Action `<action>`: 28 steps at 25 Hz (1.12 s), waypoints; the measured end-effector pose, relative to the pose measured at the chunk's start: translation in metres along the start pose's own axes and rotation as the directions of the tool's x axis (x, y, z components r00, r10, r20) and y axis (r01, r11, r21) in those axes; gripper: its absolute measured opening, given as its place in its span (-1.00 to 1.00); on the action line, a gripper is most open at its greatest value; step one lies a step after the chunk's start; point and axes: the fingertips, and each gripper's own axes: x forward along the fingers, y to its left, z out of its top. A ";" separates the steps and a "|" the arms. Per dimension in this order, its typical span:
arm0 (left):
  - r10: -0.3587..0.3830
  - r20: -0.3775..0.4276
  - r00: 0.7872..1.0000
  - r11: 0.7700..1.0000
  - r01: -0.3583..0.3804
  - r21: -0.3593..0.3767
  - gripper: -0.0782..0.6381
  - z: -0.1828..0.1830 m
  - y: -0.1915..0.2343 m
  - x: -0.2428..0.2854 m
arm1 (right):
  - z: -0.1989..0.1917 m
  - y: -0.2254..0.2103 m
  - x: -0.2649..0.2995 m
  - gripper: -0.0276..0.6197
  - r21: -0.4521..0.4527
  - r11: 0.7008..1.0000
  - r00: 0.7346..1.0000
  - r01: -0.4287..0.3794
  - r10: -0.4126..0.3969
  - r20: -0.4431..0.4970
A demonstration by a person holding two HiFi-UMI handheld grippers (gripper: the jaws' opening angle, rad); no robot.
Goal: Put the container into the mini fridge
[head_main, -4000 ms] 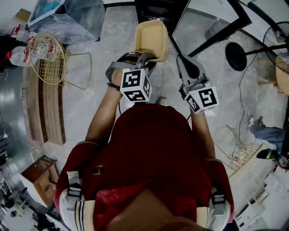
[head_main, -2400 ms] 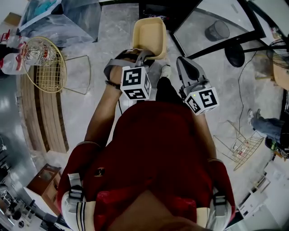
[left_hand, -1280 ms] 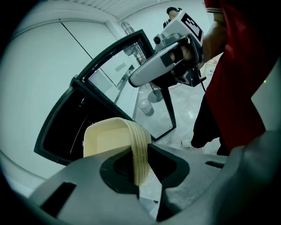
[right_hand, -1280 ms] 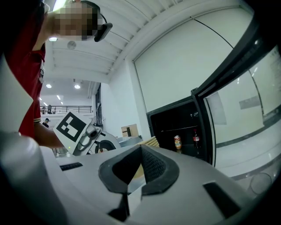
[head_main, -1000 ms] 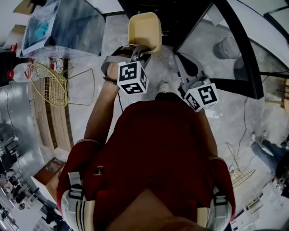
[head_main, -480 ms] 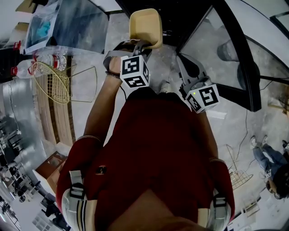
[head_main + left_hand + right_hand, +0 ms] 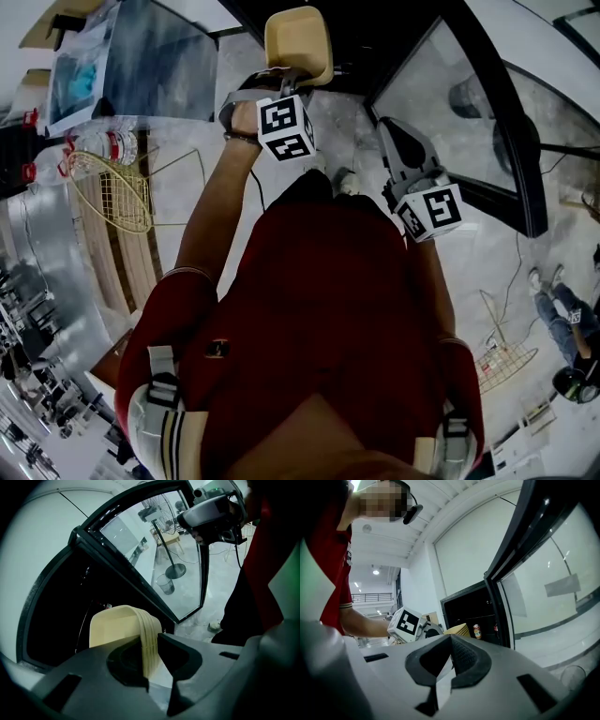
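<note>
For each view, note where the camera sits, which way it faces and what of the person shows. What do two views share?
Head view: on the head, facing steeply down; red shirt, left forearm, right forearm.
Left gripper view: on the left hand-held gripper, facing the black mini fridge's opening; jaws clamp the beige plastic container.
Right gripper view: on the right hand-held gripper, facing the fridge; shut jaws, left forearm.
Shared: the container.

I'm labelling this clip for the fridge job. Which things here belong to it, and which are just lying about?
Belongs to the job:
container, clamped in the jaws of the left gripper
mini fridge, standing open

Just lying about:
wire basket
water bottles
bin
can inside the fridge
</note>
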 end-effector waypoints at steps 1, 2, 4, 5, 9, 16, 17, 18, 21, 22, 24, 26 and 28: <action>0.001 -0.001 1.000 1.000 -0.001 0.002 -0.56 -0.002 0.005 0.005 | 0.001 -0.002 0.002 -0.91 -0.005 1.000 1.000 0.009 -0.009 -0.002; 0.003 -0.001 1.000 1.000 -0.003 0.005 -0.56 -0.003 0.011 0.010 | 0.003 -0.004 0.004 -0.91 -0.010 1.000 1.000 0.019 -0.019 -0.003; 0.005 0.003 1.000 1.000 -0.005 0.012 -0.56 -0.005 0.022 0.020 | 0.006 -0.006 0.008 -0.91 -0.018 0.999 0.999 0.041 -0.041 -0.002; 0.005 0.007 1.000 1.000 -0.005 0.015 -0.56 -0.005 0.026 0.024 | 0.007 -0.007 0.010 -0.91 -0.021 0.999 0.999 0.050 -0.050 -0.002; 0.008 0.014 1.000 1.000 -0.008 0.022 -0.56 -0.007 0.046 0.042 | 0.007 -0.008 0.020 -0.91 -0.040 0.997 0.998 0.065 -0.066 -0.011; 0.015 -0.012 1.000 1.000 -0.015 0.010 -0.56 -0.014 0.074 0.078 | 0.013 -0.015 0.042 -0.91 -0.060 0.995 0.997 0.075 -0.076 -0.024; 0.013 -0.020 1.000 1.000 -0.013 0.008 -0.56 -0.016 0.077 0.084 | 0.013 -0.017 0.044 -0.91 -0.060 0.995 0.997 0.077 -0.079 -0.026; 0.010 -0.028 1.000 1.000 -0.010 0.006 -0.56 -0.018 0.080 0.090 | 0.013 -0.019 0.046 -0.91 -0.059 0.995 0.996 0.081 -0.083 -0.028; 0.005 -0.053 0.999 1.000 -0.005 0.006 -0.56 -0.025 0.087 0.107 | 0.011 -0.026 0.050 -0.91 -0.050 0.994 0.994 0.096 -0.098 -0.037; 0.004 -0.061 0.998 1.000 -0.003 0.006 -0.56 -0.026 0.089 0.113 | 0.010 -0.028 0.050 -0.91 -0.049 0.994 0.994 0.102 -0.104 -0.041; -0.002 -0.075 0.997 1.000 0.003 0.006 -0.56 -0.028 0.090 0.122 | 0.007 -0.033 0.049 -0.91 -0.046 0.993 0.992 0.112 -0.114 -0.049; -0.011 -0.086 0.996 1.000 0.011 0.005 -0.56 -0.031 0.090 0.132 | 0.004 -0.035 0.049 -0.91 -0.037 0.992 0.991 0.120 -0.123 -0.059; -0.016 -0.093 0.996 1.000 0.016 0.003 -0.56 -0.032 0.090 0.139 | 0.002 -0.037 0.049 -0.91 -0.032 0.991 0.989 0.129 -0.131 -0.067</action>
